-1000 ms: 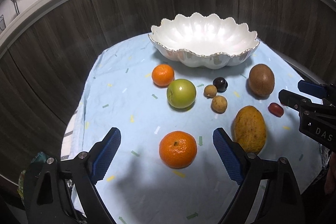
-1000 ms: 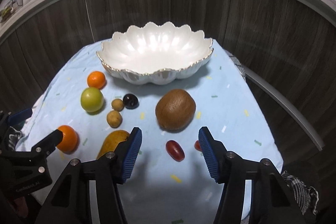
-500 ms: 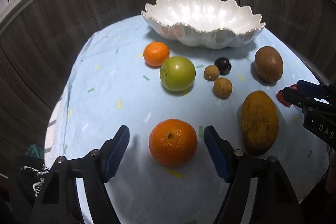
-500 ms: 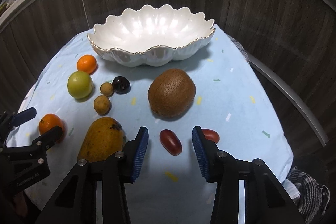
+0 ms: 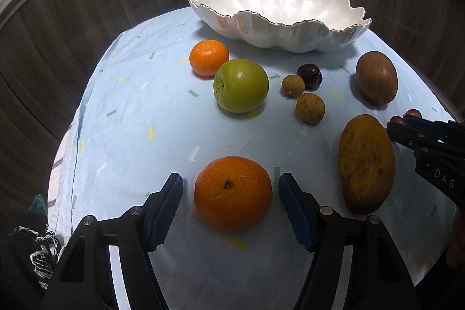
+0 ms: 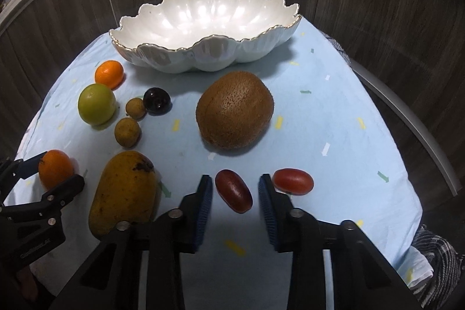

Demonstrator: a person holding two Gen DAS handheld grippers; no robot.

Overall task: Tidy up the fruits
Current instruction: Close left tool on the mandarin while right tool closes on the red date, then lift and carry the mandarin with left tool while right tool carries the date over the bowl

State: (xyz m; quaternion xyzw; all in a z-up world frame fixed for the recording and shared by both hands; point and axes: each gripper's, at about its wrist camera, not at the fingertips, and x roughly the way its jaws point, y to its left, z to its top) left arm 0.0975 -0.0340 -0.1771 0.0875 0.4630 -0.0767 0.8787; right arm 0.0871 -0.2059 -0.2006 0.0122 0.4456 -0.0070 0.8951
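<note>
Left wrist view: the left gripper [image 5: 231, 189] sat at the bottom of the frame, jaws apart around the large orange [image 5: 233, 193], a thin gap showing at each pad
Right wrist view: the right gripper [image 6: 234, 188] sat low centre, jaws just closing in around the dark red grape tomato [image 6: 233, 190], pads not yet pressing on it
Second tomato: a brighter red one [image 6: 293, 181] lay just right of the right-hand finger
Mango [image 6: 125, 192]: lower left, between the two grippers
Kiwi [image 6: 234, 109]: centre of the frame, beyond the tomatoes
Middle left: two longans [image 6: 128, 132], a dark plum [image 6: 157, 100], a green apple [image 6: 96, 104], a small orange [image 6: 109, 74]
White scalloped bowl [image 6: 180, 55]: top centre, on the pale blue cloth [image 6: 334, 112], nothing in it
</note>
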